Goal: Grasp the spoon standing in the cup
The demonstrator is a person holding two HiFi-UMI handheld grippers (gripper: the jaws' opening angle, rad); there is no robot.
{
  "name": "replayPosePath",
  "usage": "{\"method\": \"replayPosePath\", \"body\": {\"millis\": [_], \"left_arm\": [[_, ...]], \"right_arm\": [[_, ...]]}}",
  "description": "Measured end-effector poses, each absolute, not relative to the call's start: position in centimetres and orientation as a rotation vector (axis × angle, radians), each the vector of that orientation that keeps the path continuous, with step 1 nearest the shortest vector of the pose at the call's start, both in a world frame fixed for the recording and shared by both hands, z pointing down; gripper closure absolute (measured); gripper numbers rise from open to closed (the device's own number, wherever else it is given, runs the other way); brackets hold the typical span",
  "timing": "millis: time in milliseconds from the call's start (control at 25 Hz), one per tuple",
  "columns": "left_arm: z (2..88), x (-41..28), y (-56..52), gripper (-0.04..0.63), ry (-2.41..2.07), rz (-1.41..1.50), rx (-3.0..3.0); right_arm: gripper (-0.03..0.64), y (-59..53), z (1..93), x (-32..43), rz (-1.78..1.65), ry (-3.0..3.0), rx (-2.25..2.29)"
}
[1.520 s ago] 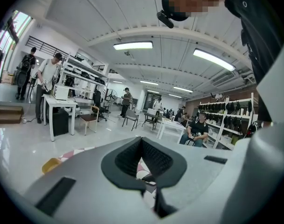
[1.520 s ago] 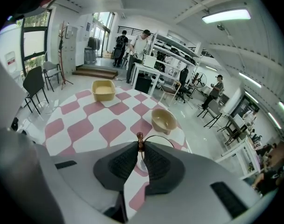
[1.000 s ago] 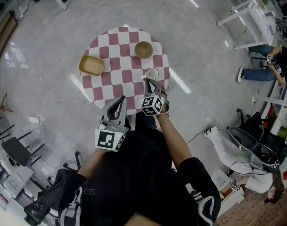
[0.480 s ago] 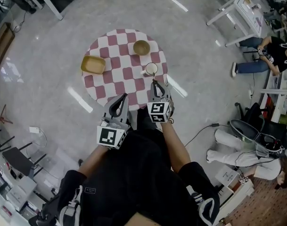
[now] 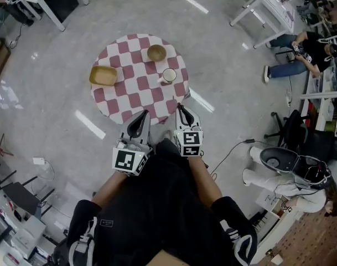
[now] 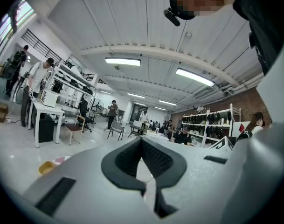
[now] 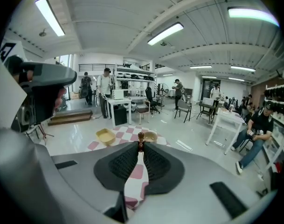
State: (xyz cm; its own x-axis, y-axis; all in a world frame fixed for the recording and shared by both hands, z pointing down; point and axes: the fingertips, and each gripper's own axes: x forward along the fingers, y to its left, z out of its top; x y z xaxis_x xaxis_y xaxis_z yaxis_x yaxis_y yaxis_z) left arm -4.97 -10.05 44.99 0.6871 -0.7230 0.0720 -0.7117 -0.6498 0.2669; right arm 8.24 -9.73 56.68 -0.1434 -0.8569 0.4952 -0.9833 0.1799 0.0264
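Right tool (image 7: pixel 140 147) clamped on spoon (image 7: pixel 140 136), left tool (image 6: pixel 142 142) seemingly closed, empty

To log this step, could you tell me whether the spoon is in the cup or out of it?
Out: the right gripper is shut on the spoon, held well back from the cup.

Both forearms reach forward, left gripper (image 5: pixel 142 115) and right gripper (image 5: pixel 181 107) side by side at frame centre. Left jaws meet empty; right jaws pinch a spoon (image 7: pixel 141 138).
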Motion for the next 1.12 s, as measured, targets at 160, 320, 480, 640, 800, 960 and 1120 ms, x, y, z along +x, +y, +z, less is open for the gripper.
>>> {"method": "replayPosePath", "body": {"millis": [160,320,480,640,800,960,1120], "left_arm": [[44.6,-3.5,-9.2,0.587,-1.136,-0.052,2.638],[43.5,-2.3,-8.6,0.587,-1.153,-0.055,2.655],[42.8,-0.8,-7.5,0.588,-1.180,-0.062,2.658],[43.4,0.3,-6.4,0.588,-1.199,-0.024,2.675],[44.0,0.6,-5.3,0.588,-1.211,0.005,2.669],[44.0,1.1,-5.0,0.588,-1.223,0.006,2.677],[44.0,1.6,-4.9,0.588,-1.231,-0.007,2.674]], "right_arm": [[0.561,-8.2,55.2,9.0,0.488,-2.109,1.752],[0.561,-7.0,53.7,9.8,0.503,-2.150,1.756],[0.561,-6.0,51.9,10.7,0.469,-2.204,1.744],[0.561,-5.0,50.2,11.5,0.443,-2.256,1.756],[0.561,-3.7,49.3,11.9,0.437,-2.295,1.756],[0.561,-3.0,49.5,12.3,0.458,-2.309,1.756],[0.561,-2.7,49.8,12.7,0.456,-2.306,1.749]]}}
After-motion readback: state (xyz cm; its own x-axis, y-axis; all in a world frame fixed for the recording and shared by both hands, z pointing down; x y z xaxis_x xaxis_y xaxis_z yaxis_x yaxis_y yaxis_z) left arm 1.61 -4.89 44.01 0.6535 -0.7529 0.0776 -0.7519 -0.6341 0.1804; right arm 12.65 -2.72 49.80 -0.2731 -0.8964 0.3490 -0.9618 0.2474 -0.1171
